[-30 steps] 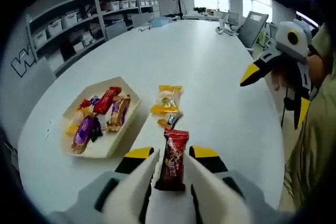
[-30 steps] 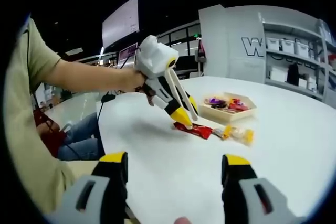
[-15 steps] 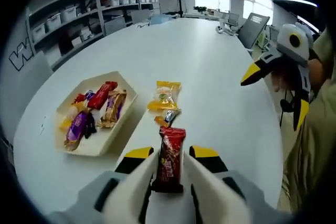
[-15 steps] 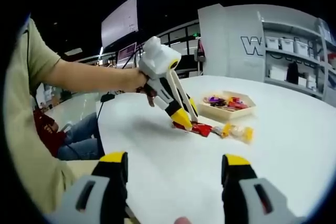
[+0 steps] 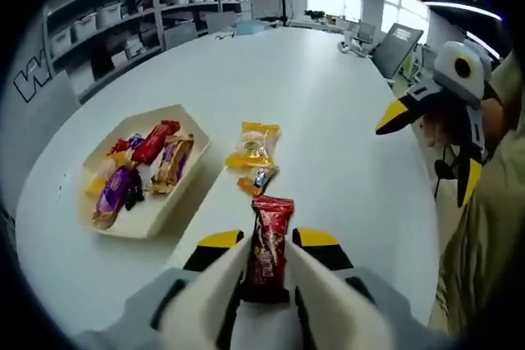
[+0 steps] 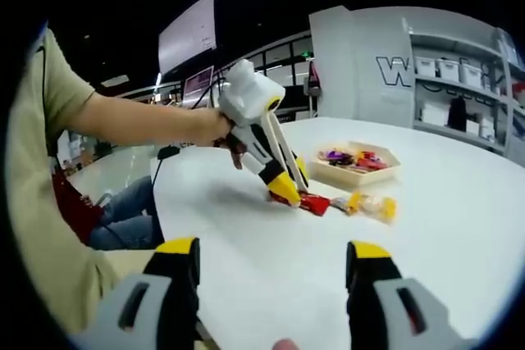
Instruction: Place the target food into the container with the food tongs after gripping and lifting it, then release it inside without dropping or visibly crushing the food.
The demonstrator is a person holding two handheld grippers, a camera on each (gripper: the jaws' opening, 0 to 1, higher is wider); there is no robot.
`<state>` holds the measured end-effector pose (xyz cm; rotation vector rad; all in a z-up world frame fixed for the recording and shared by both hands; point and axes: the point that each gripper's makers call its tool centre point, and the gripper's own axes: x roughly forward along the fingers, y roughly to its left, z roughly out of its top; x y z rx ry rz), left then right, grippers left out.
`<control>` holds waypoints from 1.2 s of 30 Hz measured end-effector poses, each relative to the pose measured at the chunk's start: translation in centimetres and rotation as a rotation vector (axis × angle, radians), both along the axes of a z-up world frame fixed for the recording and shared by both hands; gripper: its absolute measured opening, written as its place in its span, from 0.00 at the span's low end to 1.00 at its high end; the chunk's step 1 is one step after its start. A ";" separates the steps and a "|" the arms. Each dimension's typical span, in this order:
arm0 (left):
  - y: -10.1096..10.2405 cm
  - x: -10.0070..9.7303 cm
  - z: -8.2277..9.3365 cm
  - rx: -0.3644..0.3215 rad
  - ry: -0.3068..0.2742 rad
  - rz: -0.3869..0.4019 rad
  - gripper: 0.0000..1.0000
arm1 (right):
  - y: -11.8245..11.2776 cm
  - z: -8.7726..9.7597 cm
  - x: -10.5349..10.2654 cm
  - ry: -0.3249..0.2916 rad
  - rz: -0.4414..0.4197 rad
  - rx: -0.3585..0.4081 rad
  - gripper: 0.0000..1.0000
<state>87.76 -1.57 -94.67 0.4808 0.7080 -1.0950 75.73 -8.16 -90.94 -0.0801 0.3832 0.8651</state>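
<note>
Your red snack packet point(image 5: 267, 239) sits clamped between the two jaws of your left claw point(image 5: 264, 272), its far end sticking out past the yellow tips. In the right gripper view the same packet point(image 6: 312, 202) lies low at the table point(image 6: 459, 202), pinched at the tip of that left claw point(image 6: 289, 190); you cannot tell from here whether it touches the surface or hangs just above it.

The container, a shallow beige tray point(image 5: 174, 194), rests on the white table point(image 5: 328, 104) to the left of the packet and a little beyond it. It holds a jumble of wrapped sweets: a red bar point(image 5: 154, 142), a brown-and-purple wrapper point(image 5: 171, 161) beside it, a purple one point(image 5: 113, 194) nearer you, and some yellow bits along the left side. From the right gripper view the tray point(image 6: 358, 165) stands behind the packet, with its colourful contents showing over the rim.

Between tray and packet, on the bare table, lies a yellow wrapped snack point(image 5: 253, 143), and just in front of it a small dark-and-orange sweet point(image 5: 257, 180), close to the far end of your red packet.

Your right claw point(image 6: 275, 272) is spread wide with nothing between its yellow-tipped jaws, held above the table edge. In the left gripper view you see it point(image 5: 426, 133) off to the right, in your hand, well apart from the food.

Grey shelving with bins point(image 5: 115, 30) stands beyond the table.
</note>
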 end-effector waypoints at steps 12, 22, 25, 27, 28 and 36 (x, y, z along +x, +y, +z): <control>0.1 -0.8 1.3 0.004 0.005 -0.023 0.21 | 0.0 0.1 -0.1 -0.002 -0.001 0.001 0.70; 0.7 1.3 4.4 -0.030 -0.020 0.009 0.21 | -0.1 0.3 -0.1 -0.007 -0.001 0.002 0.70; 1.0 2.5 5.4 -0.035 -0.037 0.028 0.21 | -0.1 0.5 -0.1 -0.011 -0.002 0.002 0.70; 1.2 3.4 5.9 -0.035 -0.047 0.041 0.21 | -0.2 0.5 -0.1 -0.012 -0.003 0.003 0.70; 1.3 3.8 6.2 -0.034 -0.053 0.047 0.21 | -0.2 0.5 0.0 -0.013 -0.003 0.002 0.70; 1.8 6.1 7.1 -0.025 -0.080 0.091 0.21 | -0.5 0.8 0.0 -0.019 -0.008 0.000 0.70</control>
